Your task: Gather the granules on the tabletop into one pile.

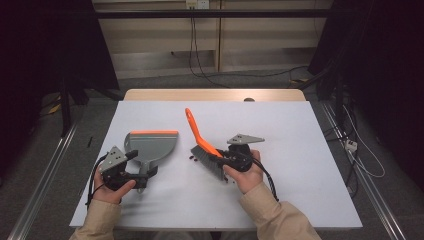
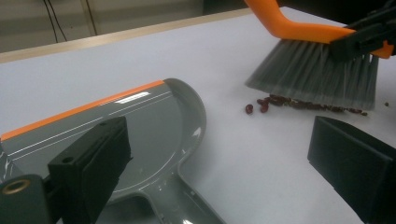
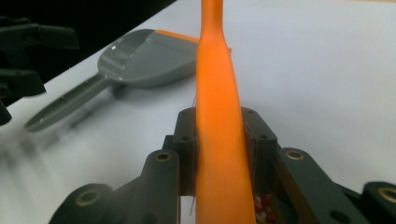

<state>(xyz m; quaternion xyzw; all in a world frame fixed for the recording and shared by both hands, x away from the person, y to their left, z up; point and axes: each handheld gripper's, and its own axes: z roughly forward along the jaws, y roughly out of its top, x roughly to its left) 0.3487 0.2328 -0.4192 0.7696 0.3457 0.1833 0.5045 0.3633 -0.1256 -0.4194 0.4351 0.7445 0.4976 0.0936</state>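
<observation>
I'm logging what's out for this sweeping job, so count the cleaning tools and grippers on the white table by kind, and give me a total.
Brushes: 1, the brush with an orange handle, clamped in the right gripper.
Dustpans: 1, the grey dustpan with an orange lip.
Grippers: 2, the right one plus the left gripper.
Bean piles: 1, the small dark red beans under the bristles; too small to count singly.
Total: 5
</observation>
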